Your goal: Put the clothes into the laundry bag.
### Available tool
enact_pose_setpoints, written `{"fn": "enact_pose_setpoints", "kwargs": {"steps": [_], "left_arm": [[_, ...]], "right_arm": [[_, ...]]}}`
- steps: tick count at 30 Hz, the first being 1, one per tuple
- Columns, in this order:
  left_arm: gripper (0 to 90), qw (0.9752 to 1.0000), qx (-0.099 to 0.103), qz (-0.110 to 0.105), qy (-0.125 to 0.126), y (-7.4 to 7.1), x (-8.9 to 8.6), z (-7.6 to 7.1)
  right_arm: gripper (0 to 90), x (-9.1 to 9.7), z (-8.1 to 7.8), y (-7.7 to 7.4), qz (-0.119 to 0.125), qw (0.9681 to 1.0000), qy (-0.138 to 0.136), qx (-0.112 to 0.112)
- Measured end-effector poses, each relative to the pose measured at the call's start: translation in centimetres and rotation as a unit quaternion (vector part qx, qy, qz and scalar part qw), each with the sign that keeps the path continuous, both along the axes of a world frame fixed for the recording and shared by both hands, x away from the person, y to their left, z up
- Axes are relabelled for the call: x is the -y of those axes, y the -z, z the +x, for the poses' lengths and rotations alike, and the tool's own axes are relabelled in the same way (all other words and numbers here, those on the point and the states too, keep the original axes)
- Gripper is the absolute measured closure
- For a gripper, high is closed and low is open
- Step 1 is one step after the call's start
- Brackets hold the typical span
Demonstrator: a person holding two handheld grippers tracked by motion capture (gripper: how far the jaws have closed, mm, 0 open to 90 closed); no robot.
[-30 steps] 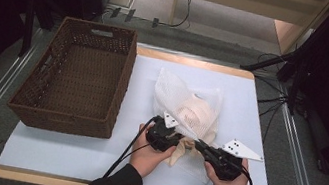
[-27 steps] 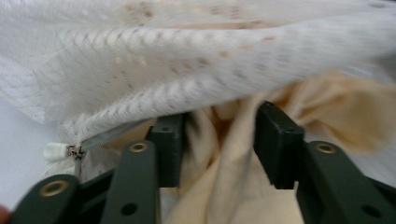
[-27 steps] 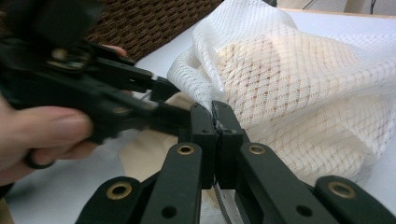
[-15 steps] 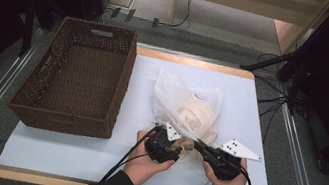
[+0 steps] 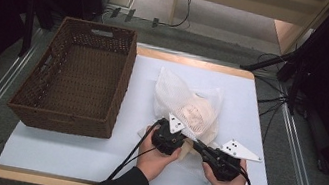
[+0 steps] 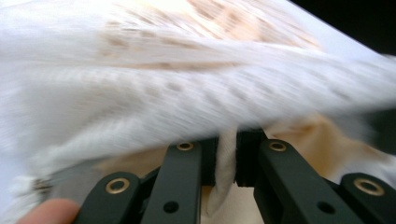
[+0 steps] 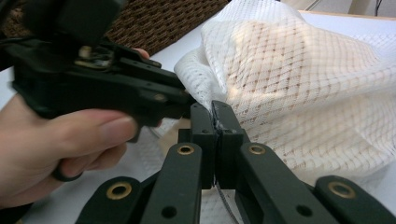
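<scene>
Now both hands reach in from six o'clock, wrists low over the table [image 5: 64,167]. The left gripper [image 6: 227,156] has just been closing and pinches a fold of the mesh bag [image 5: 185,107]; earlier its jaws stood wider. The right gripper [image 7: 215,122] clamps the bag's edge, unmoved. The bag lies at three o'clock of the basket [image 5: 78,83]

Even overhead light brightens the table [image 5: 90,161] (dark surroundings), while the left gripper view is motion-blurred.
</scene>
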State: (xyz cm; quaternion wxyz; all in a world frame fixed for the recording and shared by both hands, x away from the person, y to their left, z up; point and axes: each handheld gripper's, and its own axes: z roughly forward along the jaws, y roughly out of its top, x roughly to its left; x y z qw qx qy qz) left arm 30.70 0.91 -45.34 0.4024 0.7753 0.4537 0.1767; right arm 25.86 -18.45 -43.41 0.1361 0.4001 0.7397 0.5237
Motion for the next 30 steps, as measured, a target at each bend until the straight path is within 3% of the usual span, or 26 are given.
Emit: {"fn": "enact_pose_setpoints", "kwargs": {"steps": [2,3,9,13,16,19,21,23,26,30], "left_arm": [[76.4,0.9995,-0.029,0.008,-0.004,1.0,-0.3,1.1],[73.3,0.9993,-0.038,-0.003,0.003,1.3,-0.6,1.4],[57.9,0.9991,-0.033,-0.003,0.028,0.3,-1.7,0.5],[50.4,0.9975,-0.036,-0.009,0.060,-0.4,-2.6,-1.0],[43.4,0.9945,-0.046,0.011,0.094,-0.3,-3.0,-1.8],[39.8,0.9921,-0.061,0.049,0.098,0.3,-2.7,-1.8],[42.7,0.9920,-0.062,0.067,0.087,0.9,-2.2,-1.7],[53.0,0.9920,-0.048,0.087,0.078,1.3,-1.5,-1.9],[73.8,0.9929,-0.045,0.072,0.083,0.8,-0.8,-1.9],[78.9,0.9943,-0.020,0.055,0.089,-0.2,0.7,-1.5]], "right_arm": [[89.3,0.1,0.0,0.0,-0.001,1.0000,0.001,0.001],[89.3,0.2,0.1,0.1,0.000,1.0000,0.001,0.000],[89.3,0.9,0.4,0.1,0.005,0.9999,0.010,-0.003],[89.2,1.1,0.4,0.1,0.006,0.9999,0.013,-0.002],[89.1,1.1,0.4,0.1,0.006,0.9999,0.013,-0.001],[89.1,1.1,0.3,0.1,0.006,0.9999,0.013,-0.004],[89.1,1.1,0.4,0.1,0.007,0.9999,0.012,-0.004],[89.1,1.0,0.4,0.1,0.006,0.9999,0.012,-0.004],[89.1,1.0,0.3,0.0,0.005,0.9999,0.010,-0.003],[89.1,0.7,0.3,0.1,0.005,0.9999,0.008,-0.004]]}}
